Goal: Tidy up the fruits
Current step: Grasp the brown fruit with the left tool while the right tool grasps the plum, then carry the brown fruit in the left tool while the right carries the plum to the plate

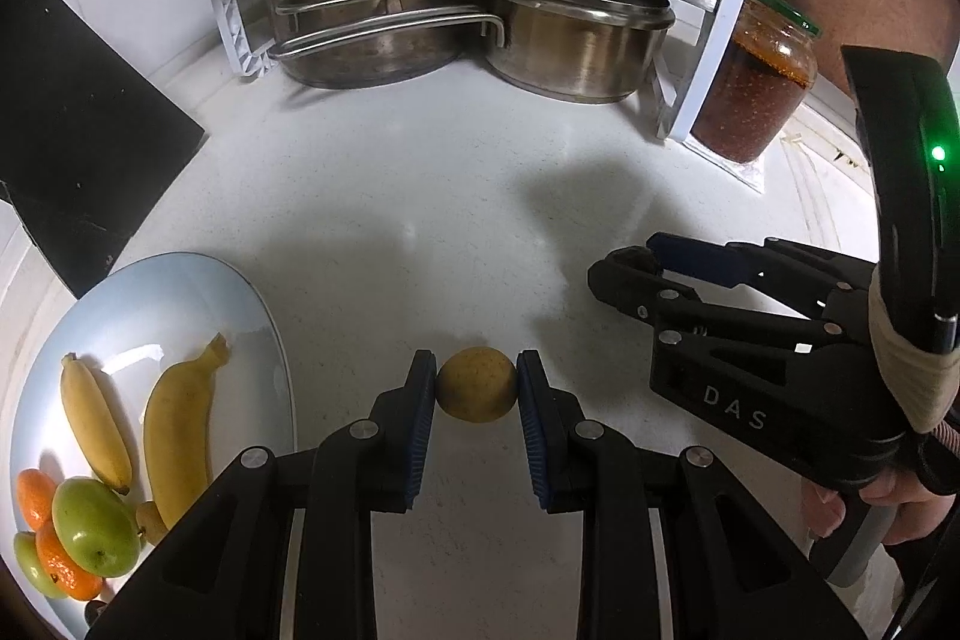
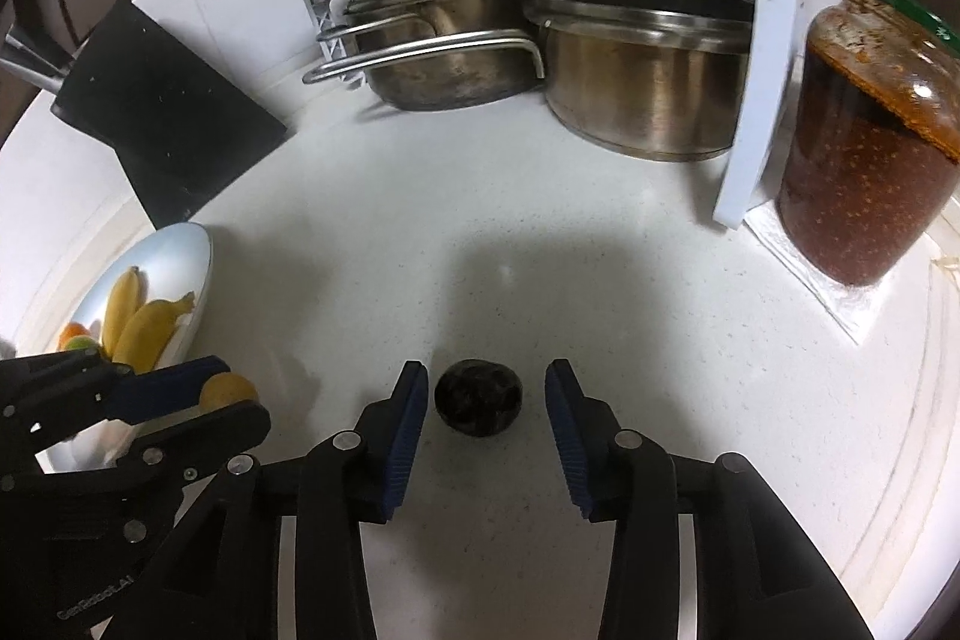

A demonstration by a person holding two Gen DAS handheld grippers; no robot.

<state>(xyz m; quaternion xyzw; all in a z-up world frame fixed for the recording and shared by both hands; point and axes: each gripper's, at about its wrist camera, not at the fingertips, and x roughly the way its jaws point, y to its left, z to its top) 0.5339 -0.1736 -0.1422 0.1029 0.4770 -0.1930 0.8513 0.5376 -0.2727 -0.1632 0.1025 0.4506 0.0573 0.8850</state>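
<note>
Clamping a small round yellow-brown fruit (image 1: 477,384) between its blue pads, the left gripper (image 1: 477,388) sits just right of the pale blue oval plate (image 1: 180,280) loaded with bananas, green apples and oranges. Further right of that plate, the right gripper (image 2: 486,400) is spread wide around a dark round fruit (image 2: 478,397) on the white counter (image 2: 540,268), pads apart from it.

Plate (image 1: 264,316) at left, bananas (image 1: 174,430) on it. Pots (image 1: 576,40) at rear, under rack (image 1: 729,10). Jar (image 1: 753,94) right of rack.
</note>
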